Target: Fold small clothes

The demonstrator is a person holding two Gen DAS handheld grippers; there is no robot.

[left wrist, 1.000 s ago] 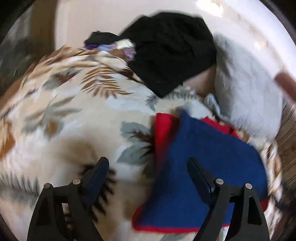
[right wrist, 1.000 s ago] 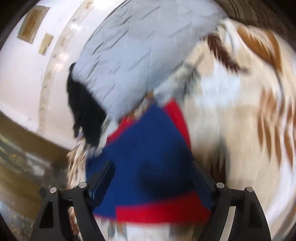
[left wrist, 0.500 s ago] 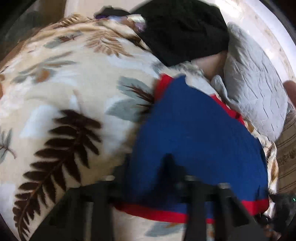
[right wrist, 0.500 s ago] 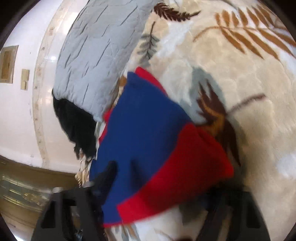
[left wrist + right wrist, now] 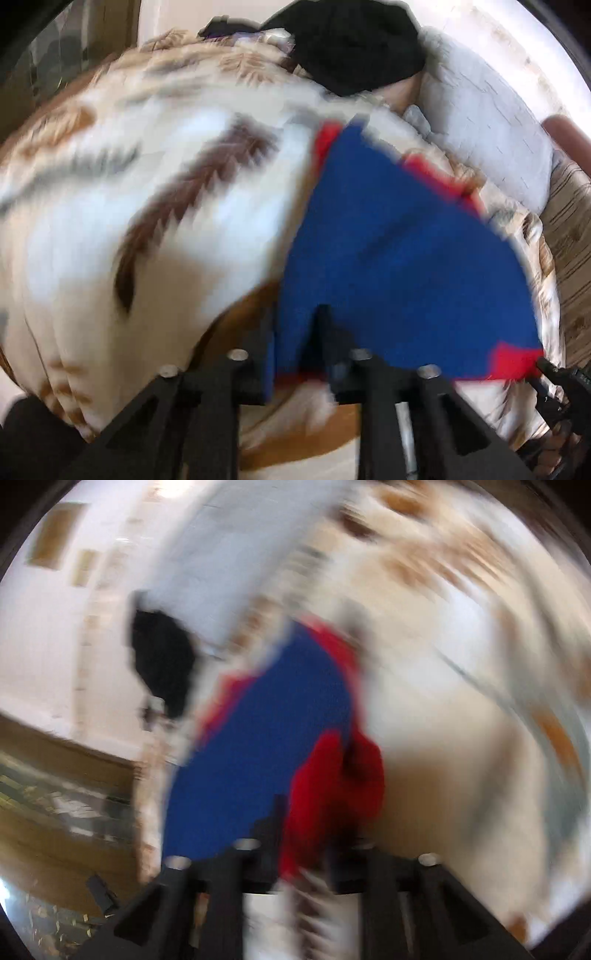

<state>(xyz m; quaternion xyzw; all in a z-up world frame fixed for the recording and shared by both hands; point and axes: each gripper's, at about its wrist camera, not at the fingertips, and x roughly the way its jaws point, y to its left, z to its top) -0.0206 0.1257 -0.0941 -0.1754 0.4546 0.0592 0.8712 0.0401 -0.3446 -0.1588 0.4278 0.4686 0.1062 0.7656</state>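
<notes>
Both grippers hold the near edge of a blue and red garment on a leaf-patterned blanket.

Left wrist view: the left gripper [image 5: 299, 354] has the near left corner of the blue garment [image 5: 399, 251] between its jaws, which are opening but with the cloth pinched. The garment lies on the right part of the blanket [image 5: 147, 192], its red trim showing at the far and near edges. A black cloth [image 5: 354, 40] and a grey pillow [image 5: 487, 122] lie beyond it. The right gripper's tip [image 5: 554, 373] touches the red corner at the right. Right wrist view, strongly blurred: the right gripper [image 5: 306, 834] has the red trim bunched between its opening jaws, and the blue part stretches away to the left.
</notes>
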